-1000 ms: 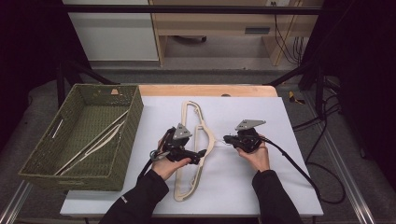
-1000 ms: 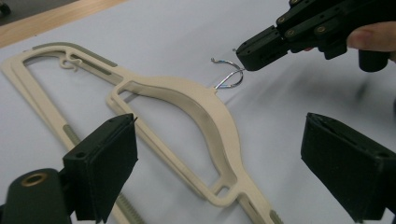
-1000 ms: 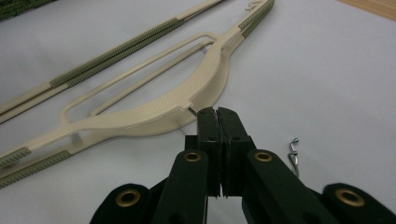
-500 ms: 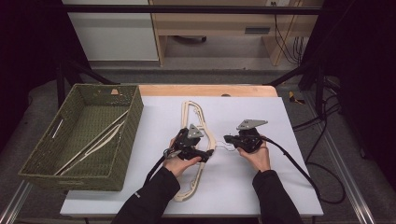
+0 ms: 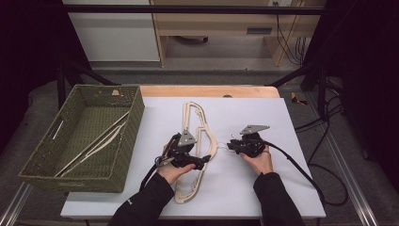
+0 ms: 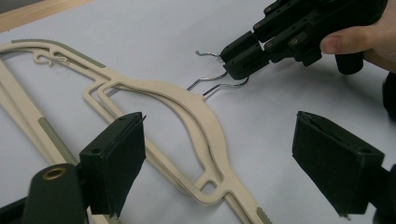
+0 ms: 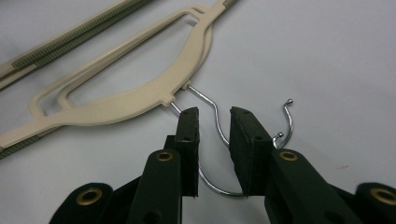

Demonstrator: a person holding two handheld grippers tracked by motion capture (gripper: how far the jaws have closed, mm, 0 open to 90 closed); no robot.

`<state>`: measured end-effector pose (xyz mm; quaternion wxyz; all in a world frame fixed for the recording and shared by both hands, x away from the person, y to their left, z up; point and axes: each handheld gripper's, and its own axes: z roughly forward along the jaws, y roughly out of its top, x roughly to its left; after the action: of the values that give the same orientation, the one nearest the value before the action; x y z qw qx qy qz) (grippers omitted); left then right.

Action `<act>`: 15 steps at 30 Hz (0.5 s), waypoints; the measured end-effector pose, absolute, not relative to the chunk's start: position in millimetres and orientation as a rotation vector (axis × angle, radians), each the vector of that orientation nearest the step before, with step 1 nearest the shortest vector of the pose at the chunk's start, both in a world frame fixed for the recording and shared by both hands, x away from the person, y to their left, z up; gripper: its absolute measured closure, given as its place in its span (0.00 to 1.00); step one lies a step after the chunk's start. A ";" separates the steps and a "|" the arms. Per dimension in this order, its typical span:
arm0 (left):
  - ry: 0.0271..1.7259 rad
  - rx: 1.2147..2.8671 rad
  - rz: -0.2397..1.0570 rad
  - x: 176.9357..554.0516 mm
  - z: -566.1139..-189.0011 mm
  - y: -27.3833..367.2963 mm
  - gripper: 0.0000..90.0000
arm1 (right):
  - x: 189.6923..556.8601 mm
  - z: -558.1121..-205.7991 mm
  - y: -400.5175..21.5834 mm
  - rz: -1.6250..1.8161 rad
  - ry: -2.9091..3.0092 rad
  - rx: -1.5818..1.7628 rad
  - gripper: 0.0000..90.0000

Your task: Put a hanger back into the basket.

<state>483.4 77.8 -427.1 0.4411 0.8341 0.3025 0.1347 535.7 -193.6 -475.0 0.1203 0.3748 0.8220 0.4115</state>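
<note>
Left gripper (image 5: 200, 162) has slid in over the hangers (image 5: 195, 141), jaws wide, astride the shoulder. Right gripper (image 7: 214, 122), just eased apart, loosely brackets the wire hooks (image 7: 219, 126). Best close squarely before lifting.

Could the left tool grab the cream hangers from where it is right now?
Probably yes. The left tool stands open just above the cream hangers, its jaws on either side of their curved shoulder, with bare table around. The right tool is off at the wire hooks.
</note>
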 end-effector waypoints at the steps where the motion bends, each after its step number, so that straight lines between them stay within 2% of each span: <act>1: 0.751 2.070 0.334 483.3 -427.2 77.8 0.18 | 535.6 -476.1 -192.4 1.208 2.400 1.094 0.82; 10: 0.764 2.056 0.340 483.0 -426.3 80.5 0.15 | 527.3 -484.0 -186.0 1.165 2.450 1.067 0.86; 15: 0.775 2.045 0.327 484.5 -427.1 79.5 0.13 | 524.1 -484.8 -184.8 1.121 2.423 1.040 0.98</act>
<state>484.5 79.5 -427.1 0.4486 0.8265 0.3133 0.1321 524.1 -184.8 -484.8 0.1375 0.3596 0.8376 0.3875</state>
